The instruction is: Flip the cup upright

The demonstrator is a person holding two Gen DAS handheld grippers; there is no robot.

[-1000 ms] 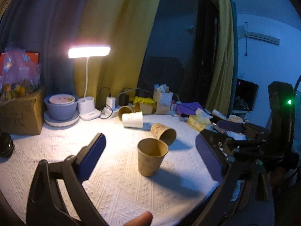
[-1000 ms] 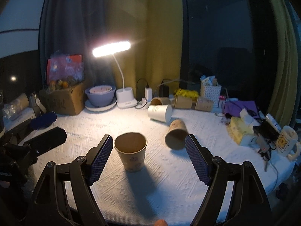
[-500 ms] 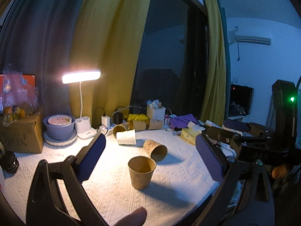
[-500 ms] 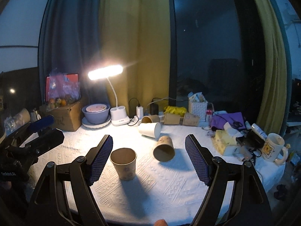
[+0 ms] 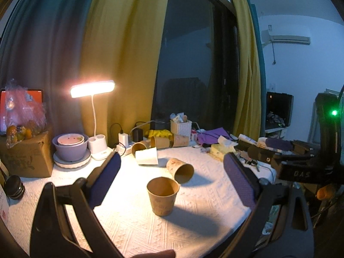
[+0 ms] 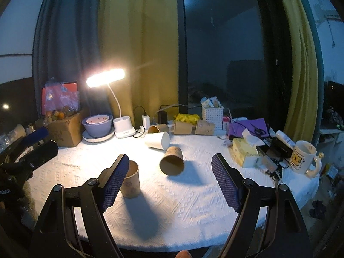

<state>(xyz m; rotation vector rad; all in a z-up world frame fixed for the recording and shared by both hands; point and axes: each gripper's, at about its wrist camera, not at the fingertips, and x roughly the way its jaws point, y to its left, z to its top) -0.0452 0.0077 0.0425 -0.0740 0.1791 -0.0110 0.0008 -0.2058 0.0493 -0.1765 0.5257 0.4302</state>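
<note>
A brown paper cup [image 5: 162, 195] stands upright on the white tablecloth; in the right wrist view it [image 6: 131, 182] is partly behind my right gripper's left finger. A second brown cup [image 5: 180, 170] [image 6: 172, 161] lies on its side behind it, mouth toward me. A white cup [image 5: 146, 157] [image 6: 157, 140] lies on its side farther back. My left gripper [image 5: 171, 178] is open and empty, held above the near table. My right gripper [image 6: 169, 181] is open and empty, with the lying brown cup between its fingers farther off.
A lit desk lamp [image 5: 92, 90], a purple bowl [image 5: 69, 146], a cardboard box [image 5: 25, 154] and several more lying cups [image 6: 182, 126] line the back. A tissue box [image 6: 245, 150], cables and a mug [image 6: 303, 160] crowd the right edge.
Both grippers have drawn back and up from the table, so the cups look smaller and farther. The right gripper has also shifted right; the upright cup now sits behind its left finger.
</note>
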